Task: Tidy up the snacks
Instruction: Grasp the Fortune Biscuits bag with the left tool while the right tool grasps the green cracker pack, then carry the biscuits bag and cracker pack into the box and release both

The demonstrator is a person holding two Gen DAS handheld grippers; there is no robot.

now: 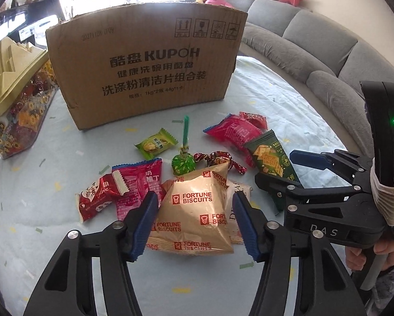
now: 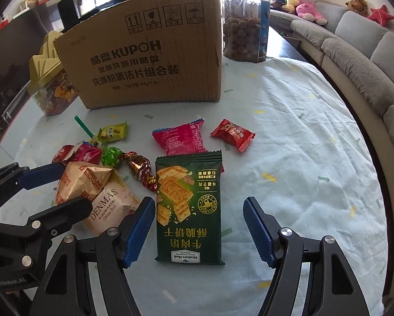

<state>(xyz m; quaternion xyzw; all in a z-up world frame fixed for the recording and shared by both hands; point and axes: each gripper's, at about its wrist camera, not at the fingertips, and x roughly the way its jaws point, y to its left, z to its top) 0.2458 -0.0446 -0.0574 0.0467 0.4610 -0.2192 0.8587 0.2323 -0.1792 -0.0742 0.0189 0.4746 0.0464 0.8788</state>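
- In the left wrist view the left gripper [image 1: 194, 225] sat low in the centre of the frame, its blue pads on either side of a gold Fortune Biscuits packet [image 1: 194, 210]. The pads stood right at the packet's edges; whether they pressed it could not be told.
- A white Denmas packet [image 2: 112, 205] lay partly under the gold one, seen left of centre in the right wrist view.
- The right gripper [image 2: 199, 230] was released, its jaws wide around the lower half of a dark green cracker packet [image 2: 189, 208]; a clear gap stood between the right pad and the packet, and the left pad was just beside its edge.
- Above these, in the middle of both frames, lay smaller snacks on the pale blue cloth [image 2: 302, 184]: a green lollipop [image 1: 183, 164], a yellow-green sweet [image 1: 156, 143], a twisted red-and-gold sweet [image 2: 141, 169], a pink packet [image 2: 182, 138] and a red sweet [image 2: 232, 134].
- A red wrapper [image 1: 99, 197] lay at centre left of the left wrist view, overlapping another pink packet [image 1: 139, 184].
- A brown cardboard box [image 1: 146, 63] stood upright at the top centre, behind the snacks.
- A clear candy jar [image 1: 20, 115] with a beige lid lay at the left edge of the left view.
- A grey sofa [image 1: 328, 50] curved along the upper right.
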